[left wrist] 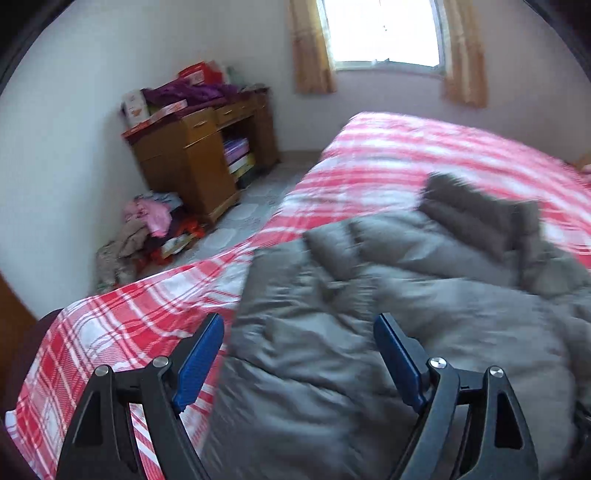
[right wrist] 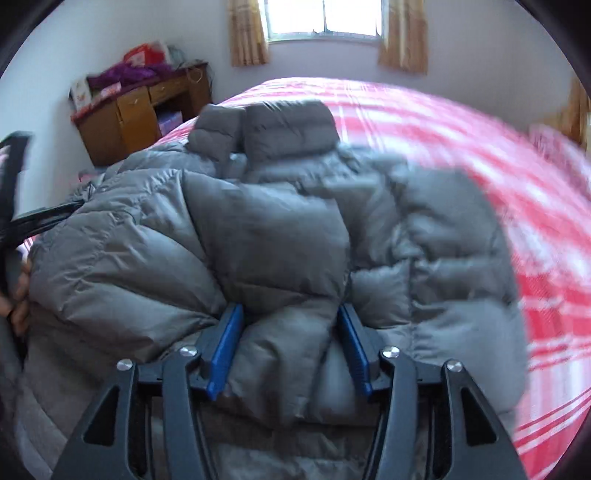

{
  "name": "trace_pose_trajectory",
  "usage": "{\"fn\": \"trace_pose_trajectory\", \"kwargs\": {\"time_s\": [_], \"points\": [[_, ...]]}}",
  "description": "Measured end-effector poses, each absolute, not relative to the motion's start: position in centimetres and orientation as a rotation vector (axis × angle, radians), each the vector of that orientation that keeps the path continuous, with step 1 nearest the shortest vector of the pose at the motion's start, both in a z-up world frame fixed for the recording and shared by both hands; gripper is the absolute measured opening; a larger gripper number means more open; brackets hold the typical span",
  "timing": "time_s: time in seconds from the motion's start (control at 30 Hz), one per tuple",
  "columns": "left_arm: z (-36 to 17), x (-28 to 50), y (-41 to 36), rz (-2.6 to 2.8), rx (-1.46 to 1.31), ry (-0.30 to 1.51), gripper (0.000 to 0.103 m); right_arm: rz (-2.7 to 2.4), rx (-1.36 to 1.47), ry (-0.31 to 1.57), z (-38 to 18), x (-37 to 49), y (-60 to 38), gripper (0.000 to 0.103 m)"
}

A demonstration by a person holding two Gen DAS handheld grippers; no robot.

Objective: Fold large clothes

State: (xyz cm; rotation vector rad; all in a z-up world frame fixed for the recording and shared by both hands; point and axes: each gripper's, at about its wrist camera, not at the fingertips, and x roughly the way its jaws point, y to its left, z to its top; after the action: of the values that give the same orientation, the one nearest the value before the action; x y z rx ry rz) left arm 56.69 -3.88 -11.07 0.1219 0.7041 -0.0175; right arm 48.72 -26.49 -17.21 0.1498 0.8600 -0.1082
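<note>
A grey puffer jacket (right wrist: 266, 229) lies spread on the bed with its hood (right wrist: 288, 129) toward the window. My right gripper (right wrist: 290, 308) is shut on a thick fold at the jacket's near edge, and the padding bulges between the blue pads (right wrist: 225, 347). My left gripper (left wrist: 299, 321) hangs open over the jacket (left wrist: 369, 295) near its left edge, with nothing pinched between its fingers (left wrist: 201, 354). In the right wrist view, a black part of the left gripper and a hand (right wrist: 18, 291) show at the far left.
The bed has a red and white plaid sheet (left wrist: 388, 155). A wooden desk (left wrist: 192, 158) piled with boxes and purple cloth stands in the corner, with a heap of clothes (left wrist: 147, 229) on the floor beside it. A curtained window (left wrist: 384, 33) is behind the bed.
</note>
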Motion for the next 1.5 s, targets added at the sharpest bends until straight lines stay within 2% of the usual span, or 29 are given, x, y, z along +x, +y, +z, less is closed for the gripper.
{"fn": "trace_pose_trajectory", "kwargs": {"time_s": [0.1, 0.2, 0.3, 0.37, 0.57, 0.77, 0.87, 0.93, 1.0, 1.07, 1.23, 1.33, 1.37, 1.43, 1.5], "points": [[-9.8, 54.2, -6.2, -0.157, 0.097, 0.673, 0.084, -0.112, 0.171, 0.865, -17.2, 49.0, -26.6, 0.057], [-12.1, 53.4, -8.4, -0.253, 0.114, 0.736, 0.084, -0.11, 0.148, 0.887, -16.8, 49.2, -26.3, 0.057], [-15.3, 52.6, -9.5, -0.214, 0.176, 0.733, 0.084, -0.082, 0.262, 0.897, -15.4, 49.3, -28.1, 0.058], [-15.5, 52.6, -10.2, -0.194, 0.21, 0.734, 0.084, -0.094, 0.357, 0.858, -13.4, 50.5, -29.9, 0.06], [-15.6, 53.1, -9.7, -0.196, 0.188, 0.748, 0.086, -0.157, 0.508, 0.845, -9.7, 60.6, -33.7, 0.076], [-15.8, 52.7, -8.5, -0.214, 0.111, 0.74, 0.086, -0.195, 0.709, 0.938, -11.3, 70.1, -35.5, 0.077], [-15.9, 52.8, -8.1, -0.219, 0.081, 0.745, 0.086, -0.21, 0.691, 1.039, -13.1, 72.9, -34.7, 0.077], [-15.8, 52.8, -7.9, -0.22, 0.072, 0.748, 0.086, -0.23, 0.66, 1.09, -13.9, 73.1, -34.3, 0.069], [-15.8, 52.7, -7.9, -0.219, 0.073, 0.748, 0.087, -0.204, 0.655, 1.082, -13.9, 72.3, -34.1, 0.048], [-15.8, 52.7, -7.9, -0.219, 0.076, 0.75, 0.087, -0.167, 0.614, 1.065, -13.1, 70.8, -34.2, 0.04], [-15.8, 52.8, -7.9, -0.22, 0.072, 0.754, 0.087, -0.178, 0.46, 1.07, -12.2, 66.6, -34.4, 0.026], [-15.8, 52.8, -8.0, -0.219, 0.072, 0.756, 0.087, -0.246, 0.388, 1.131, -14.6, 64.6, -35.4, 0.024], [-15.8, 52.8, -8.0, -0.219, 0.071, 0.756, 0.087, -0.25, 0.414, 1.138, -15.8, 63.8, -36.0, 0.021], [-15.8, 52.8, -8.0, -0.218, 0.073, 0.757, 0.087, -0.227, 0.457, 1.057, -16.9, 62.3, -36.6, 0.018], [-15.9, 52.8, -7.9, -0.219, 0.073, 0.759, 0.088, -0.213, 0.375, 0.954, -17.3, 61.0, -35.8, 0.018]]}}
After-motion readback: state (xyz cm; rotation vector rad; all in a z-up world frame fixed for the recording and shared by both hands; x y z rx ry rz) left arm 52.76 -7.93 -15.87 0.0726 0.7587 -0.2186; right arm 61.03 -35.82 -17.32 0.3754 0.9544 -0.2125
